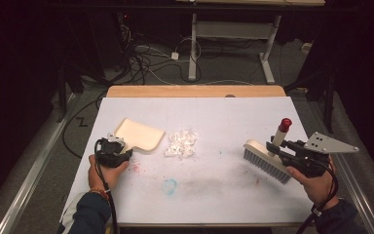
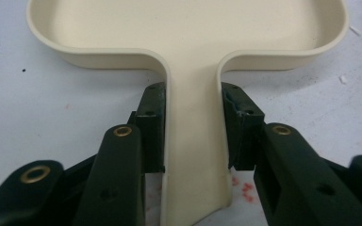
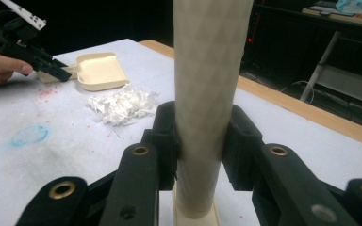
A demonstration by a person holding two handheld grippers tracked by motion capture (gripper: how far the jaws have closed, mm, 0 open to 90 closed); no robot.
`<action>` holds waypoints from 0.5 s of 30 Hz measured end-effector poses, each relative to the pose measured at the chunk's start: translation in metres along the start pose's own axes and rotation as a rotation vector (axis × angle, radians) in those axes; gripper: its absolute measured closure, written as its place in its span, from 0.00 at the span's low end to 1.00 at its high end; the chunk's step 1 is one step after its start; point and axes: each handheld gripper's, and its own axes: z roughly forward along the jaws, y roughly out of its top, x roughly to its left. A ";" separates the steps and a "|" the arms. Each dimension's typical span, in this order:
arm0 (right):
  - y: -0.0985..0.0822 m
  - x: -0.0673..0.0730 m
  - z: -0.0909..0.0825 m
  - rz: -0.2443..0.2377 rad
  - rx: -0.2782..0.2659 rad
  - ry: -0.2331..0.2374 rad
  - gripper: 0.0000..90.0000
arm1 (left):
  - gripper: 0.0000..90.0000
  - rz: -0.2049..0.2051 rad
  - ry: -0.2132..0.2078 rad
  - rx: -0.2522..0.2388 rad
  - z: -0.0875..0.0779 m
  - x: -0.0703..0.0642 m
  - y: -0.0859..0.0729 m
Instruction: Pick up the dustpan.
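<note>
On the table: one dustpan, one brush, two grippers.

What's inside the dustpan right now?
Nothing: the dustpan tray looks bare in the left gripper view. The white shreds lie on the table beside it. Its far inner edge falls outside the frame.

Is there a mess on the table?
Yes. A pile of white shreds lies loose mid-table beside the dustpan, and red specks and a blue smudge stain the table.
</note>
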 end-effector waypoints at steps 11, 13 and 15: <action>0.002 -0.001 0.005 -0.009 0.004 0.009 0.78 | 0.71 0.034 0.032 -0.017 -0.030 0.012 0.010; 0.001 -0.002 0.006 -0.010 0.006 0.008 0.78 | 0.71 0.041 0.022 -0.031 -0.042 0.015 0.011; 0.000 -0.003 0.006 -0.007 0.009 0.003 0.78 | 0.71 0.045 0.016 -0.035 -0.051 0.017 0.011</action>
